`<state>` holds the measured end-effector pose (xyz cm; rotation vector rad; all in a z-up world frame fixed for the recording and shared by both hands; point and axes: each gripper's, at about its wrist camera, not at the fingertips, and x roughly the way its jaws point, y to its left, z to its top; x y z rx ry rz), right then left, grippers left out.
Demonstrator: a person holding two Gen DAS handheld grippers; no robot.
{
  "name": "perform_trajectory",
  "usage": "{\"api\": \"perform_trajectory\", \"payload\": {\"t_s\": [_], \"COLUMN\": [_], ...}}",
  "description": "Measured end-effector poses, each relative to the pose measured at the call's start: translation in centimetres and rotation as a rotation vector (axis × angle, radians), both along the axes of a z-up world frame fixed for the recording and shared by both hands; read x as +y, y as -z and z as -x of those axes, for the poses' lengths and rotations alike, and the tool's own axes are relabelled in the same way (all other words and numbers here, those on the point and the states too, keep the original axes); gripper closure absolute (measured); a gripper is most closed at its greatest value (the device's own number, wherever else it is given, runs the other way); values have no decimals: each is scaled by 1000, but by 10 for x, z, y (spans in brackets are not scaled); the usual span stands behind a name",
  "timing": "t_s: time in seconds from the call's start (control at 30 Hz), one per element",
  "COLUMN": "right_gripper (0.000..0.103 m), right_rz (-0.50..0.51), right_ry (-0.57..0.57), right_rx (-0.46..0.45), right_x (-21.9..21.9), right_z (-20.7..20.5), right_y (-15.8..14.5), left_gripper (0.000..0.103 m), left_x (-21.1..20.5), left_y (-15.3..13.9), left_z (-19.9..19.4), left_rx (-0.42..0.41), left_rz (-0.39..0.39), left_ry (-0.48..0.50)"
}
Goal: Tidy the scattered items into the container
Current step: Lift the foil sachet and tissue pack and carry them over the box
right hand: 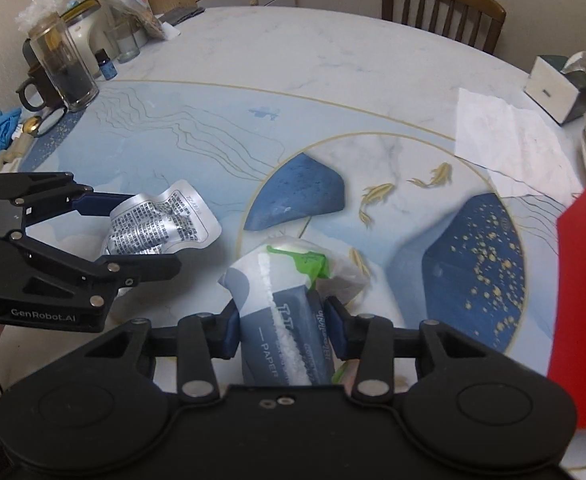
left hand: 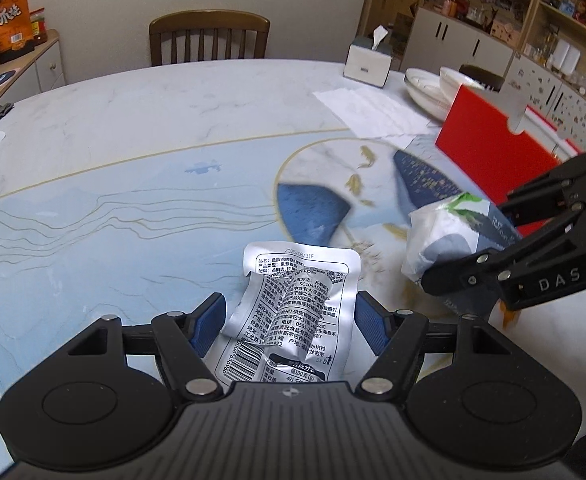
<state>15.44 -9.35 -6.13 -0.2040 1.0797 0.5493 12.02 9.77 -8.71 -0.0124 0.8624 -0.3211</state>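
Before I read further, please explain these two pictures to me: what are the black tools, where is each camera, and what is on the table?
There is no robot here. A person holds one black two-finger clamp in each hand, and each clamp carries a wide-angle camera that looks forward along its fingers. So one picture comes from the left gripper, the other from the right gripper, and each picture also shows the other clamp from the side.

The left gripper has a crumpled silver snack wrapper between its blue pads; whether it is squeezed tight I cannot tell. The right gripper is shut on a blue-grey tissue pack.

Both are above a round marble table with painted fish. At the right stands a red box, probably the container. Further away are a tissue box, white bowls and a sheet of paper.
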Motion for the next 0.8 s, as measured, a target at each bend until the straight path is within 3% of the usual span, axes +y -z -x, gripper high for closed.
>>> {"api": "perform_trajectory", "payload": {"t_s": [0.27,0.8], "right_gripper": [63,63], "right_rz": [-51,-106], "right_ry": [26,125], "right_rx": [-36,-142], "right_x": [-30,-126], "right_z": [8,-2], "right_y": [-34,-94], "left_gripper": [33,33], "left_x": [-27,-109], "left_y": [-30,-82], "left_z": [6,-7], "left_rx": [-19,-82], "left_rz": [36,53], "left_ry": [-21,59]}}
